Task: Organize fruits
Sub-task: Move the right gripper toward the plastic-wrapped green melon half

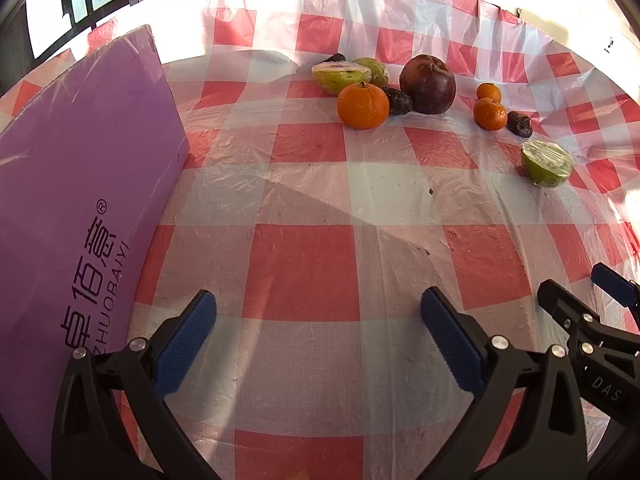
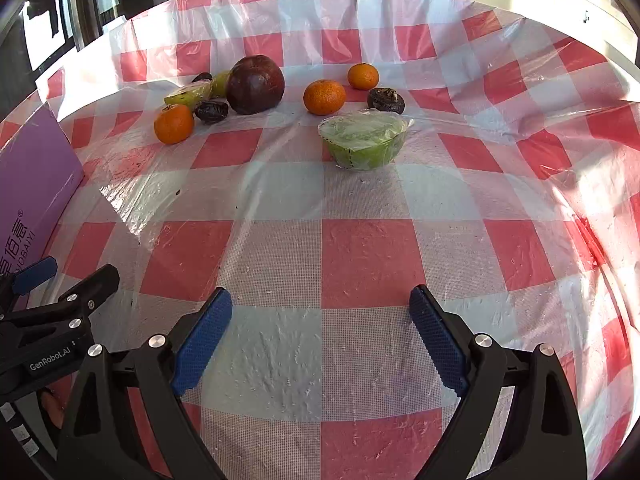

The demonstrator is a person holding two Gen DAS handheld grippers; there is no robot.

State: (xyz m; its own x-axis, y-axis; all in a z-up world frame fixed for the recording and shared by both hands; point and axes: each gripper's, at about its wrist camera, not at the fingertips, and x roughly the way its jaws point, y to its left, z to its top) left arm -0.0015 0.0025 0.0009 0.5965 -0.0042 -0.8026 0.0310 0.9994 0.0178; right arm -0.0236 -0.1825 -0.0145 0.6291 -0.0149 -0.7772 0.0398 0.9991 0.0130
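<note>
On table, far half: loose fruit, unsorted, resting on red-and-white checked plastic tablecloth (image 2: pixel 372 256).
Fruit, left cluster: large dark-red round fruit (image 2: pixel 255 84); orange mandarin (image 2: pixel 174 123) in front; wrinkled dark date (image 2: pixel 212 111) between them; cling-wrapped green fruit half (image 2: pixel 188 94) behind, cut face tilted.
Fruit, right cluster: two small orange mandarins (image 2: pixel 324 97), near each other; second wrinkled dark date (image 2: pixel 386 100); cling-wrapped green half, cut face up (image 2: pixel 363 142), nearest the right tool.
Left edge: purple printed cardboard box (image 1: pixel 80 184), lying at table side.
Left gripper (image 1: pixel 316 344): jaws wide, nothing between blue pads, well short of fruit, tilted down.
Right gripper (image 2: pixel 320 340): jaws wide, nothing held, likewise short of fruit.
Risk, rolling: round mandarins likely to skid on slick plastic if nudged off-centre.
Risk, wrap: film on green halves likely to slip or tear under pads; soft flesh crushable.
Risk, cloth: creased cover could snag fingertips and drag fruit.
Left view only: box side with full lettering; third date behind the tilted green half.
Right view only: fingertips of person's hand (image 2: pixel 50 408) under left tool.
</note>
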